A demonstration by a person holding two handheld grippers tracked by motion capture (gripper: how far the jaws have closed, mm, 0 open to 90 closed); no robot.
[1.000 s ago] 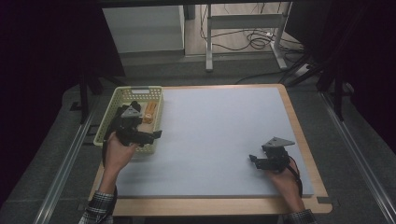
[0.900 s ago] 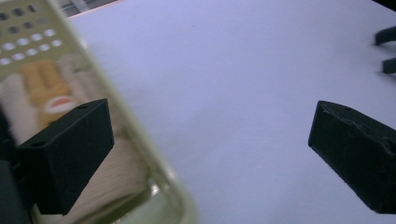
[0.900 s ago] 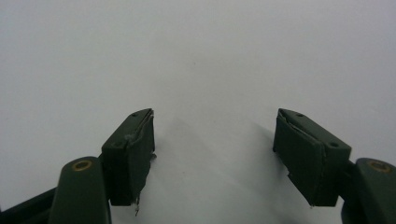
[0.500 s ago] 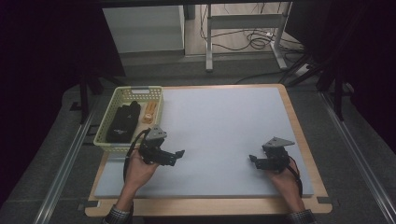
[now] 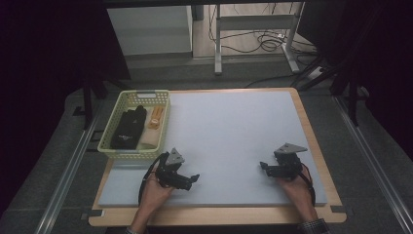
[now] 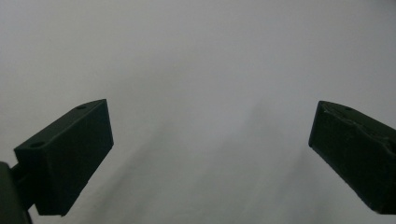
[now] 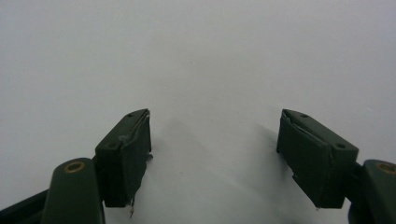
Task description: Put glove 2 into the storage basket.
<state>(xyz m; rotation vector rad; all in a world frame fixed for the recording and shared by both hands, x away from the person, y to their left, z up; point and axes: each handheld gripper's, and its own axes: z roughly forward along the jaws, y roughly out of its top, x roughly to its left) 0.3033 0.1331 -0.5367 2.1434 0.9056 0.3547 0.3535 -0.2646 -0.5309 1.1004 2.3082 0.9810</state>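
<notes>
Seen from above: a wooden table (image 5: 311,146) covered by a pale grey mat (image 5: 229,136). At the mat's far left corner, a pale yellow basket (image 5: 108,127) with a black glove (image 5: 127,127), a small orange thing (image 5: 156,118) and a beige bundle (image 5: 151,139), all lying inside it. Near the front left of the mat, just clear of the basket's near edge, the left gripper (image 5: 195,178) in a hand (image 5: 155,195), pointing right, low over the bare mat. Jaws spread wide, nothing between them, plain grey mat beyond in the left gripper view (image 6: 210,135). Near the front right, well apart from the left one, the right gripper (image 5: 263,165) in the other hand (image 5: 294,190), pointing left. Jaws wide too, empty, bare mat between them in the right gripper view (image 7: 215,135).
</notes>
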